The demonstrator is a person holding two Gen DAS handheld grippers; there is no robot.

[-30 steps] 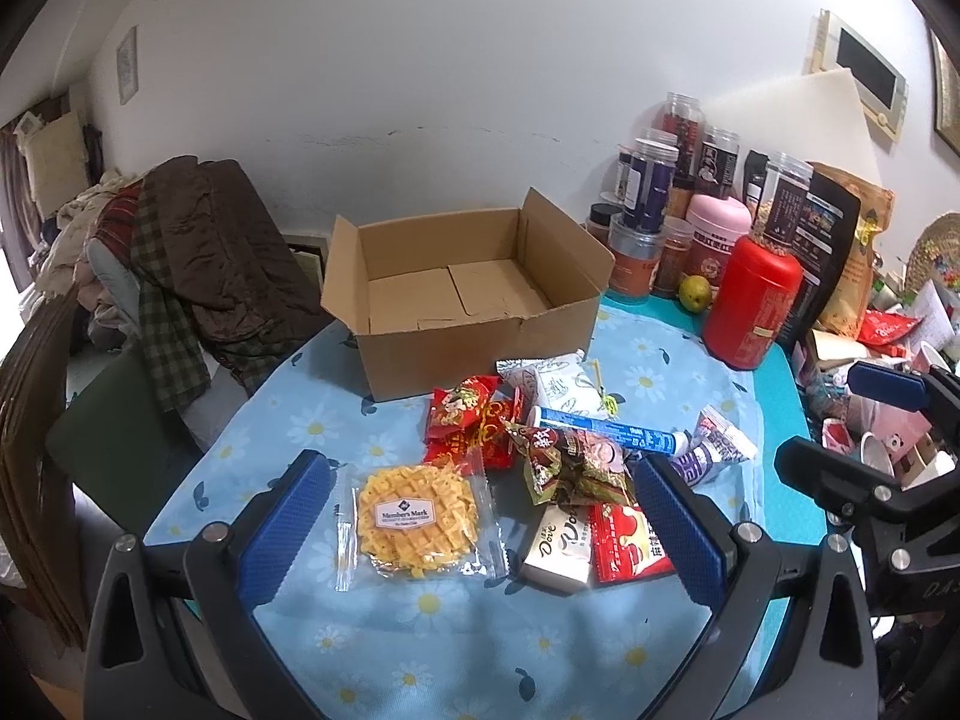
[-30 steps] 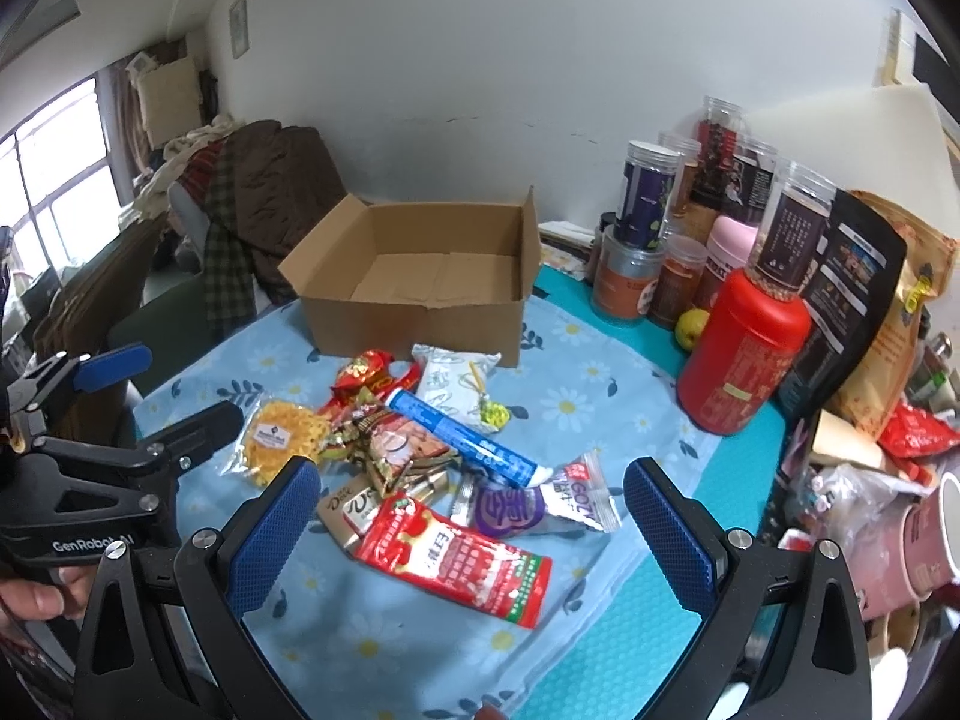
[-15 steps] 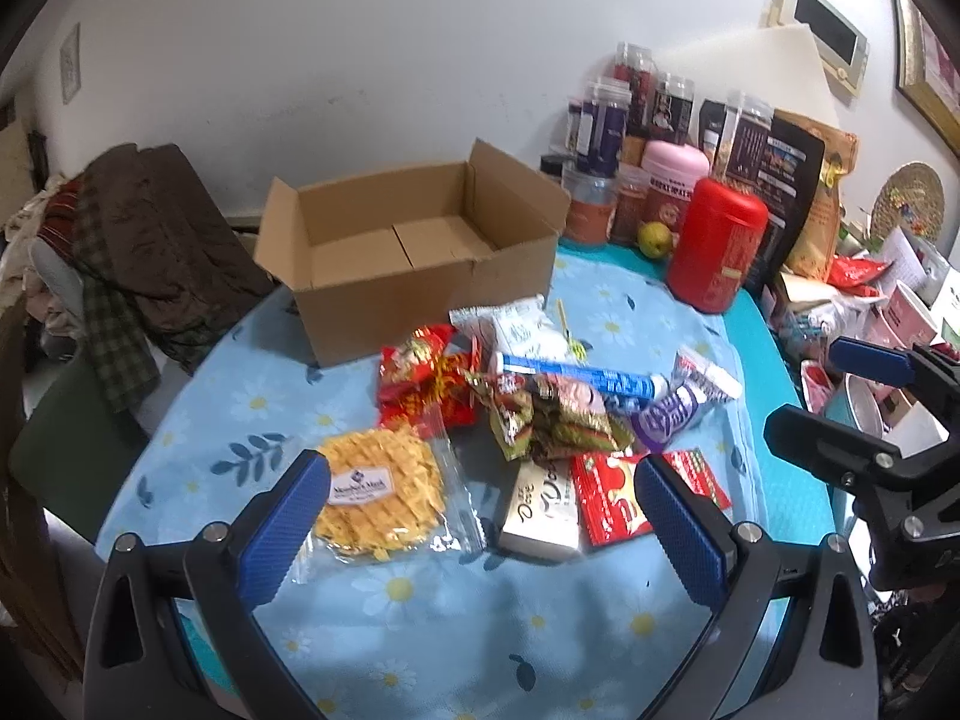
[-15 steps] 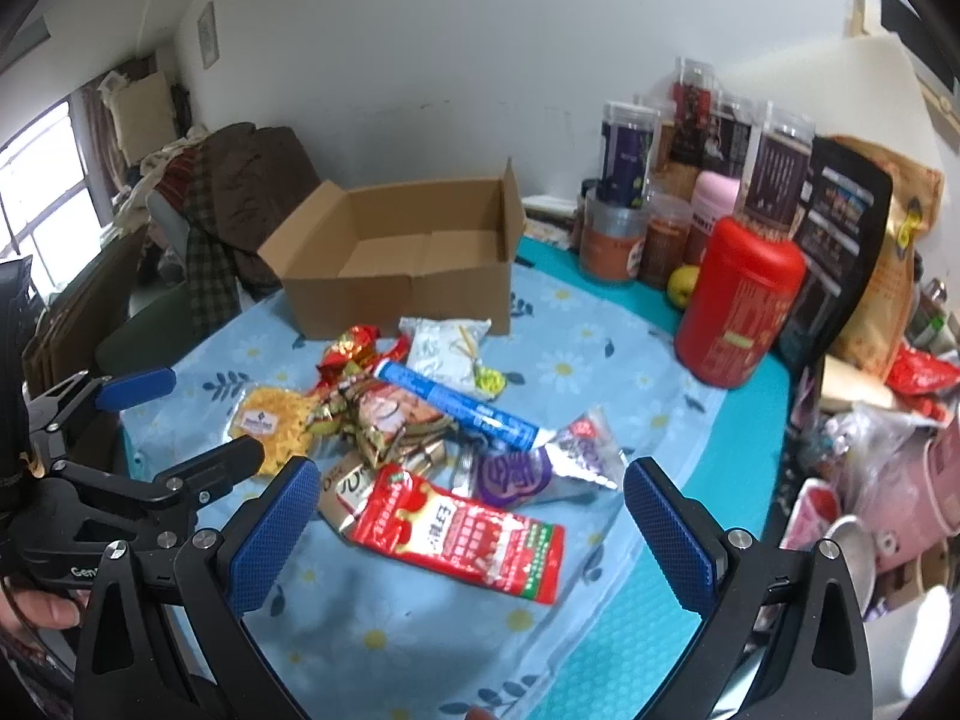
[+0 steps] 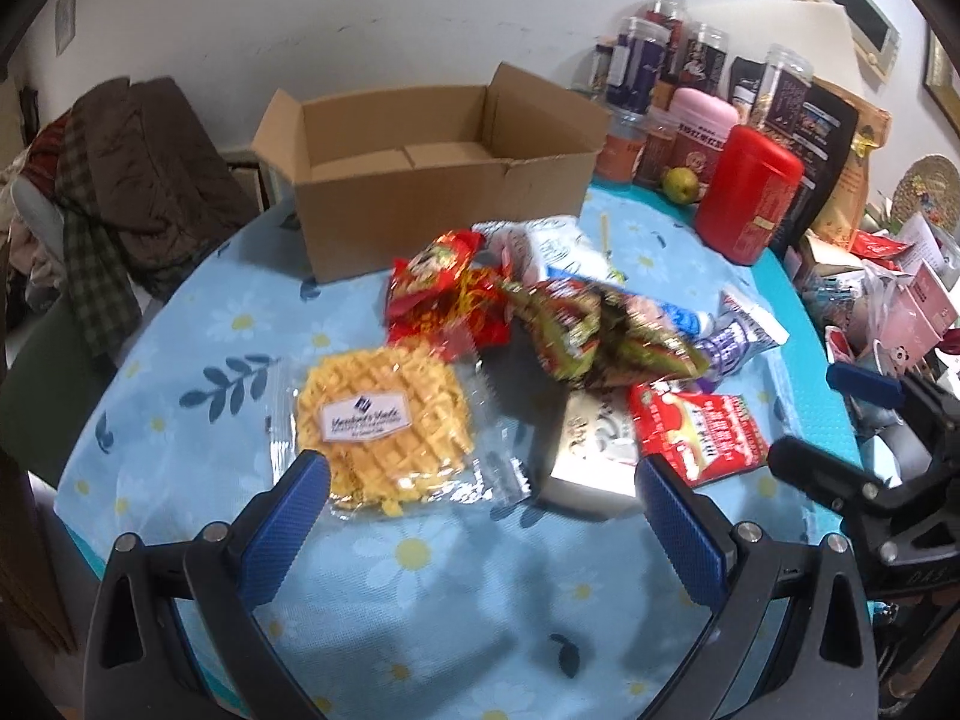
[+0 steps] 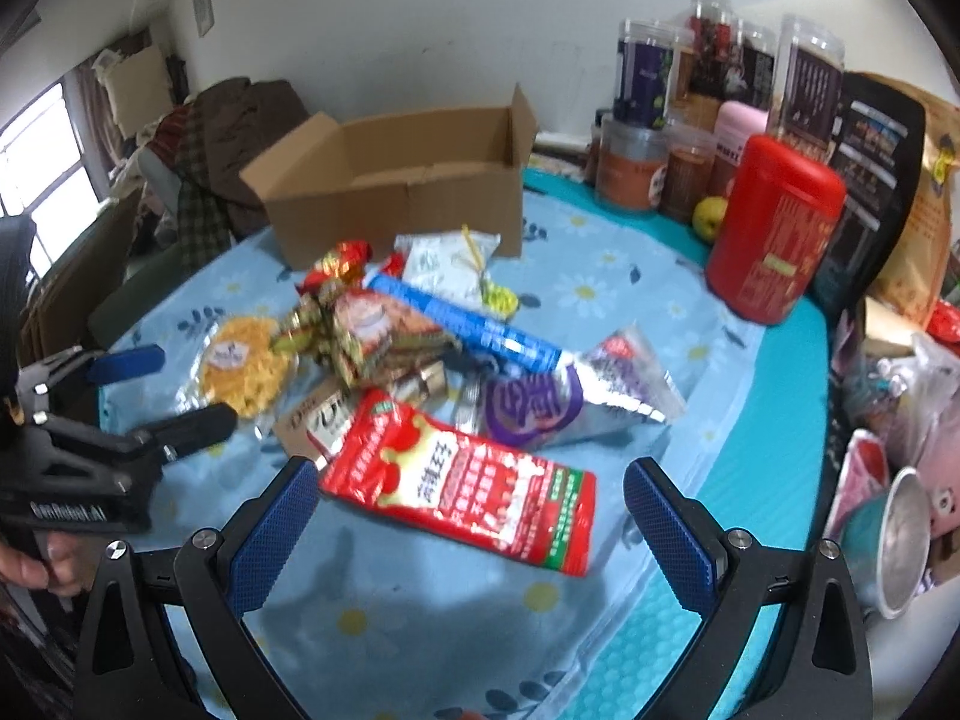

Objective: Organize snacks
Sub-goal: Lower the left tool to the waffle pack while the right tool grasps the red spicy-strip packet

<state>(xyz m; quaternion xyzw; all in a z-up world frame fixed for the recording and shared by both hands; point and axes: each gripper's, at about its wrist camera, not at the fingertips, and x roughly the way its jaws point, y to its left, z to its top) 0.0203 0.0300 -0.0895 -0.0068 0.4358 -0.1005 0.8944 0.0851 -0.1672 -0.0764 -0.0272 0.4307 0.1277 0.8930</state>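
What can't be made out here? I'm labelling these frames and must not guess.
- Waffle pack label: motion blur, left wrist view.
- Cream box: mostly under the red sachet and green packets, both views.
- Cardboard box floor: near wall hides part, right wrist view.
- Jar labels: too small, blurred.
- Cup: cut by the right edge.

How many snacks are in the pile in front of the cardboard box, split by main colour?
Red: 2 (red foil pack, red flat packet)
Yellow: 1 (waffle)
Blue: 1 (long blue pack)
Purple: 1 (purple pouch)
White: 2 (white pouch, chocolate box)
Green-brown: 1 (green-brown bundle, counted as one)
Total: 8
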